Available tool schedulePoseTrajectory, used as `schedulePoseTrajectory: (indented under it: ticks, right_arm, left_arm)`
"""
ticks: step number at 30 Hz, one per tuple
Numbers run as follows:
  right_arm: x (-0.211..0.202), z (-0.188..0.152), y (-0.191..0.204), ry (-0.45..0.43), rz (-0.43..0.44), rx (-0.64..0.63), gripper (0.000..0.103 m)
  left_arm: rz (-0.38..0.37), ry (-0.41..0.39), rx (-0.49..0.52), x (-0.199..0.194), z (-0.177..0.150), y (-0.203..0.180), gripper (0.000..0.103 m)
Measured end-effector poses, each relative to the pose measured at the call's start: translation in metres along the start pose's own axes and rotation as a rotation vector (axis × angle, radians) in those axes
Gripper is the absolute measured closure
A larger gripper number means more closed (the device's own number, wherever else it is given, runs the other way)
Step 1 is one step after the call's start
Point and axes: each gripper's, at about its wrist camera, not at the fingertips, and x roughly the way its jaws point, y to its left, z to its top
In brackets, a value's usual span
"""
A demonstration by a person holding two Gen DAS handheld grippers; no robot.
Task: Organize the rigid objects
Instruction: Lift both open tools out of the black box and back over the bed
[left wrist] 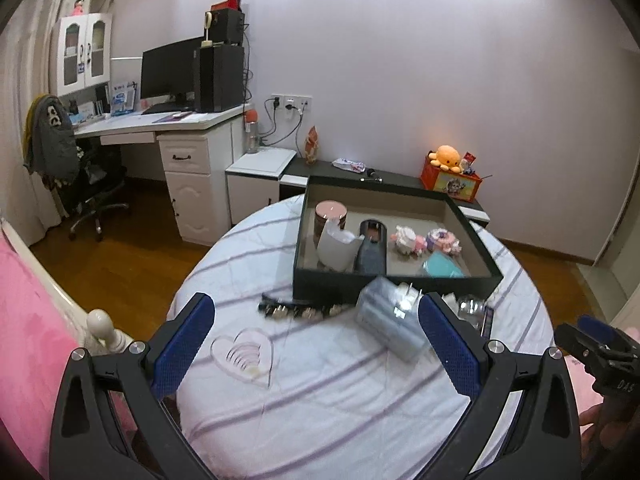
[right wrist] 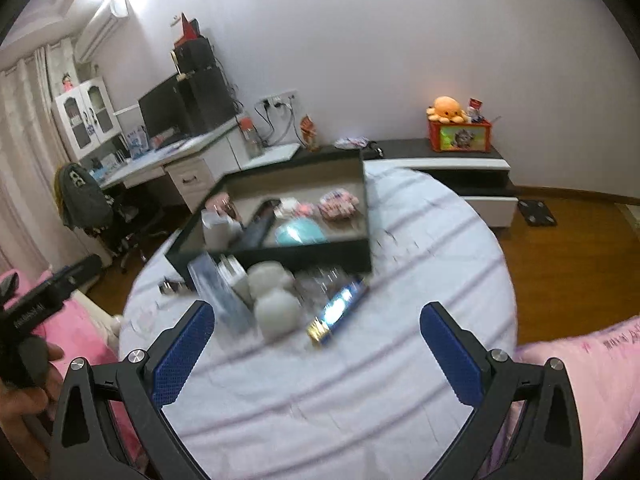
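Note:
A black box (left wrist: 396, 282) with a beige inside stands on the far half of a round table (left wrist: 320, 400). It holds a pink jar (left wrist: 330, 212), a torn white cup (left wrist: 338, 248), small plush toys (left wrist: 408, 240) and a teal piece (left wrist: 442, 266). In front of it lie a beaded black clip strip (left wrist: 300, 310), a translucent case (left wrist: 390, 320), two white fluffy balls (right wrist: 276, 300) and a blue packet (right wrist: 340, 308). My left gripper (left wrist: 316, 344) hangs open over the near cloth, holding nothing. My right gripper (right wrist: 316, 344) is wide open and also holds nothing; its view is blurred.
A white desk (left wrist: 192, 120) with a monitor and an office chair (left wrist: 80, 184) stand at the back left. A low dark cabinet (left wrist: 400, 180) carries an orange toy box (left wrist: 452, 180). Pink bedding (left wrist: 24, 340) and a bedpost (left wrist: 100, 320) border the table's left side.

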Motion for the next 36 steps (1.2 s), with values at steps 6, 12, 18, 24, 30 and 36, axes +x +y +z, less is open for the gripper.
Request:
schedulePoseTrajectory:
  ticks: [6,12,18,24,30,36]
  right_arm:
    - [-0.004,-0.017,-0.001,0.024,-0.001,0.01,0.0]
    - [-0.011,-0.019,0.01,0.015,0.016,-0.029,0.0]
    - [-0.015,-0.021,0.015,0.011,0.022,-0.036,0.0]
    - [-0.016,-0.022,0.015,0.008,0.021,-0.036,0.0]
    - [-0.014,-0.022,0.014,0.02,0.016,-0.028,0.0]
    - [-0.002,-0.018,0.012,0.04,-0.004,-0.017,0.0]
  left_arm:
    - [0.0,0.026,0.008,-0.009,-0.019,-0.001,0.0]
    - [0.002,0.032,0.013,-0.014,-0.025,-0.003,0.0]
    - [0.008,0.018,0.019,-0.021,-0.026,-0.007,0.0]
    - [0.007,0.02,0.023,-0.023,-0.026,-0.009,0.0]
    - [0.006,0.033,0.022,-0.02,-0.026,-0.01,0.0]
    - [0.0,0.059,0.023,-0.005,-0.027,-0.015,0.0]
